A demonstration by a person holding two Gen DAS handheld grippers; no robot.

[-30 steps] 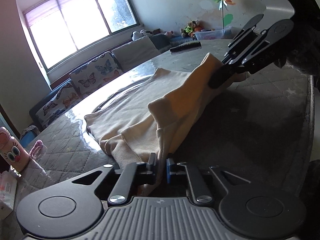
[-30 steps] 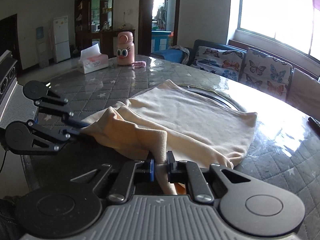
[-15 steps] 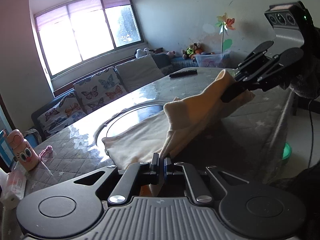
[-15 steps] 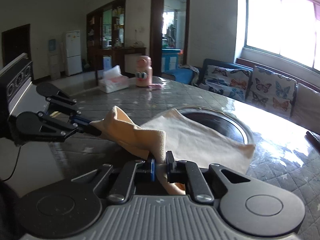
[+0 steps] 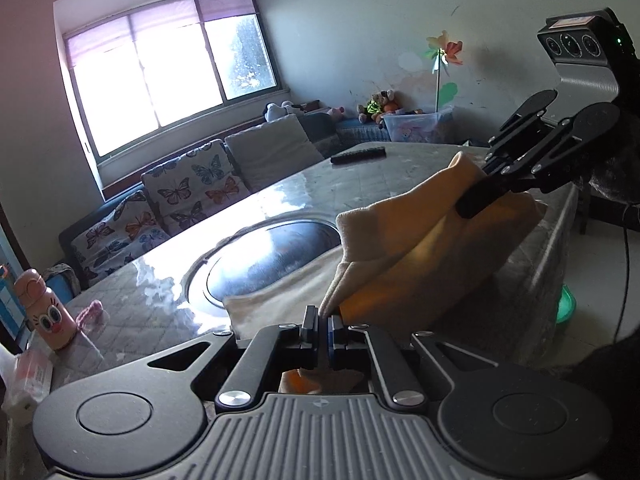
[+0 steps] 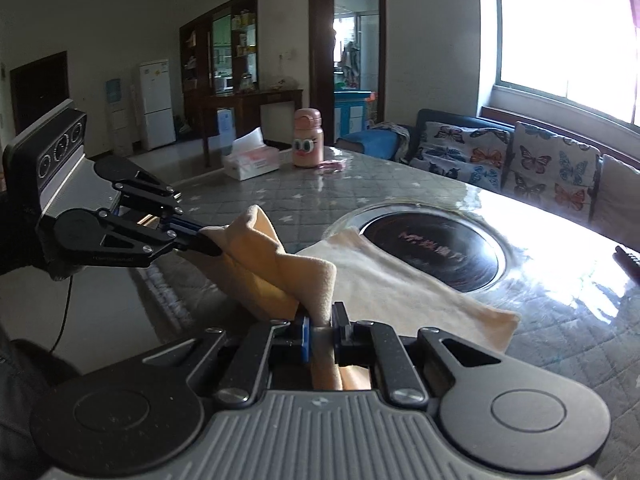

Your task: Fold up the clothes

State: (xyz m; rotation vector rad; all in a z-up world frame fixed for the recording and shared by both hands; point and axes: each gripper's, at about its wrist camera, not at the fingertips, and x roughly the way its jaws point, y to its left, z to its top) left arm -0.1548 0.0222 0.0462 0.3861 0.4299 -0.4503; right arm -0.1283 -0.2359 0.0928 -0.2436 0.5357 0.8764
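A cream-coloured garment [image 5: 404, 240] [image 6: 384, 280] lies partly on the quilted table, its near edge lifted in a sagging fold between both grippers. My left gripper [image 5: 323, 322] is shut on one corner of it; it also shows in the right wrist view [image 6: 208, 245]. My right gripper [image 6: 320, 326] is shut on the other corner; it also shows in the left wrist view [image 5: 466, 208]. The far part of the garment rests flat beside the round black hob.
A round black hob [image 6: 432, 252] is set into the table [image 6: 560, 340]. A pink bottle [image 6: 307, 138] and a tissue box [image 6: 250, 160] stand at one end, a remote [image 5: 358, 156] at the other. A butterfly-patterned sofa [image 5: 180, 188] lies beyond. The table edge is close below the grippers.
Both grippers have risen and drawn back toward the table edge with the garment. The garment has slid off the hob, which now shows uncovered.
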